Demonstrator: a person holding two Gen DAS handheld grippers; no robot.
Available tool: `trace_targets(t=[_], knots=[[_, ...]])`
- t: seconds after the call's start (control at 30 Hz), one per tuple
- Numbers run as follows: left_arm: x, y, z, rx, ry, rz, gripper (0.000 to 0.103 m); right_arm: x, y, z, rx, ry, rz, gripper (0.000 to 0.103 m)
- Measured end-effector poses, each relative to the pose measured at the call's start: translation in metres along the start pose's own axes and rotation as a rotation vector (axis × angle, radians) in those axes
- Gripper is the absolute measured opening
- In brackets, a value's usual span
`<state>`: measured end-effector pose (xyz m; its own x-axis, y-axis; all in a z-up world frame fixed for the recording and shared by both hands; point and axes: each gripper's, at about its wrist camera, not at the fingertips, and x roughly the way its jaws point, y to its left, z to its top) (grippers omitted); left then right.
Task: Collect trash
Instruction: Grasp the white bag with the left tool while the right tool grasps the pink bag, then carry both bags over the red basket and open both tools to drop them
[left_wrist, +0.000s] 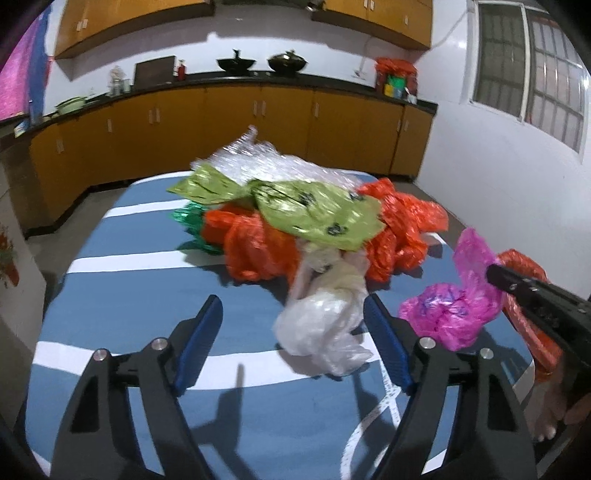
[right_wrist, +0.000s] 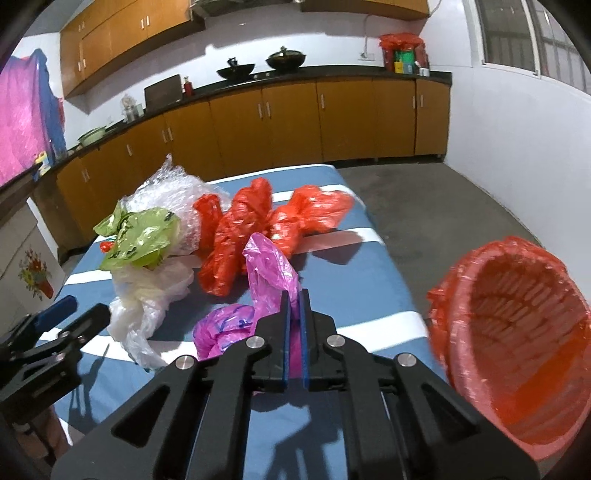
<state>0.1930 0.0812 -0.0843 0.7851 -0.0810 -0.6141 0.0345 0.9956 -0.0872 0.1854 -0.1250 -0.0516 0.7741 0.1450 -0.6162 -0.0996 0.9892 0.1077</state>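
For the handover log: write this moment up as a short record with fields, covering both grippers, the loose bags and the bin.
surface: blue and white striped table
right gripper: shut on the pink bag
left gripper: open, white bag between its fingers, not gripped
pile: orange bags, green bag, bubble wrap
bin: red basket with red liner, right of table, nothing seen inside

- My left camera looks down along its fingers, close over the striped table (left_wrist: 110, 325).
- My right camera faces likewise, from the right.
- Both show the bag pile (left_wrist: 295, 214) and cabinets (right_wrist: 295, 122).
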Motion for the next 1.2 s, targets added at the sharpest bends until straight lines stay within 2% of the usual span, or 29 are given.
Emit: trace_targets(t=[0.2, 0.3, 0.33, 0.57, 0.8, 1.2], knots=[[0.022, -0.011, 0.0, 0.045, 0.064, -0.034, 0.062, -0.008, -0.013, 0.001, 0.017, -0.003, -0.018, 0.005], [0.031, -0.013, -0.001, 0.053, 0.095, -0.055, 0.049, -0.01, -0.017, 0.001, 0.019, -0.007, -0.023, 0.005], [0.032, -0.014, -0.002, 0.051, 0.1, -0.061, 0.043, -0.012, -0.017, 0.0, 0.02, -0.008, -0.024, 0.005], [0.031, -0.018, -0.006, 0.069, 0.098, -0.101, 0.025, -0.016, -0.016, -0.001, 0.025, -0.01, -0.025, 0.005], [0.017, -0.027, -0.007, 0.084, 0.074, -0.117, 0.022, -0.027, -0.021, -0.001, 0.034, -0.022, -0.026, 0.005], [-0.012, -0.069, -0.001, 0.122, 0.036, -0.216, 0.022, -0.06, -0.053, 0.0, 0.081, -0.071, -0.085, 0.005]])
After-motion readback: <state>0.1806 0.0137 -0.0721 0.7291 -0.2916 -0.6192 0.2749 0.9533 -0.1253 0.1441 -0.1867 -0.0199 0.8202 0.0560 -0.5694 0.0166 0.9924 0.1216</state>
